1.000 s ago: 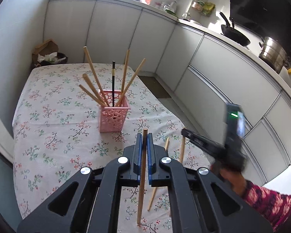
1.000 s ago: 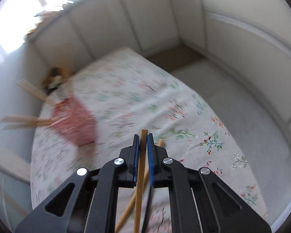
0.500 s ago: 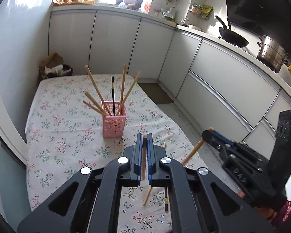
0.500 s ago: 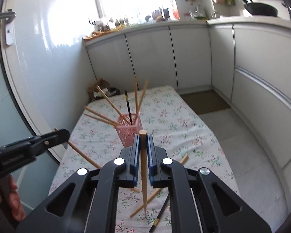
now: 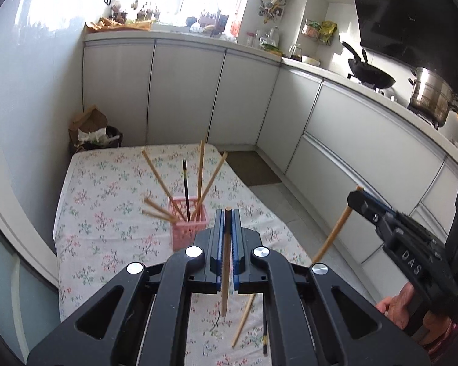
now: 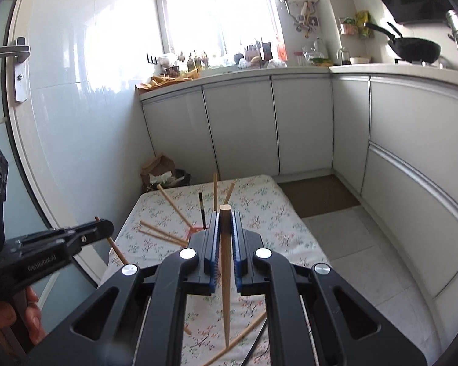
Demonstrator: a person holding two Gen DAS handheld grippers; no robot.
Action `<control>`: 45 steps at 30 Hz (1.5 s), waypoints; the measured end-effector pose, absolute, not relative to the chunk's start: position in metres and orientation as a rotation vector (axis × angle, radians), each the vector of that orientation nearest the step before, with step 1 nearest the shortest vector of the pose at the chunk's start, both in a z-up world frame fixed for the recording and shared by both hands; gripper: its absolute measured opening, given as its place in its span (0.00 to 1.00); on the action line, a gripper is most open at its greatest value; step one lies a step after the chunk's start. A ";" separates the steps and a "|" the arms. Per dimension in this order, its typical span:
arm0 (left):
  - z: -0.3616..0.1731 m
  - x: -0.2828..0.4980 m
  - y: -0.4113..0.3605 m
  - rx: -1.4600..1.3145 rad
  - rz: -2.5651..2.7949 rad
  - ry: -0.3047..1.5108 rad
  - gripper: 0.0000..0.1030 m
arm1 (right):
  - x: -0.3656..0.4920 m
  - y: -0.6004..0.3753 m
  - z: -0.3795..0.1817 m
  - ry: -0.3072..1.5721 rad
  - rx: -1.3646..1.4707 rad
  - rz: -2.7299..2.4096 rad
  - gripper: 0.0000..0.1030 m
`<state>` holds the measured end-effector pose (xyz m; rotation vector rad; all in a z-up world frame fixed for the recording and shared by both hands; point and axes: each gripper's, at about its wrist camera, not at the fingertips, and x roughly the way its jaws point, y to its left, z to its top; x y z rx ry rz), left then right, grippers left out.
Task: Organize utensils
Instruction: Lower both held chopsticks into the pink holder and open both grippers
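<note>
A pink perforated holder (image 5: 188,228) stands on the floral table (image 5: 107,213) with several chopsticks in it; it is partly hidden behind my right gripper in the right wrist view (image 6: 195,229). My left gripper (image 5: 228,216) is shut on a wooden chopstick (image 5: 226,274), held high above the table. My right gripper (image 6: 225,216) is shut on another wooden chopstick (image 6: 225,274); it shows at the right of the left wrist view (image 5: 355,196). The left gripper shows at the left of the right wrist view (image 6: 102,227). A wooden chopstick (image 5: 243,320) and a black one (image 5: 264,335) lie loose on the table.
White cabinets (image 5: 183,91) run along the back and right. A bin with a paper bag (image 5: 91,131) stands beyond the table's far end. A wok (image 5: 369,76) and a steel pot (image 5: 430,94) sit on the counter. A door with a handle (image 6: 15,61) is at left.
Both grippers have risen high above the table, each carrying its chopstick. The right wrist camera has swung up from the tabletop to face the window and cabinets.
</note>
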<state>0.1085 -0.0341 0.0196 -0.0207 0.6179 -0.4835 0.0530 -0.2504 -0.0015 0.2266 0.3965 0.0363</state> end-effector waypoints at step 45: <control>0.033 0.214 -0.011 0.001 -0.242 0.420 0.34 | 0.204 -0.217 0.023 0.275 0.263 0.060 0.08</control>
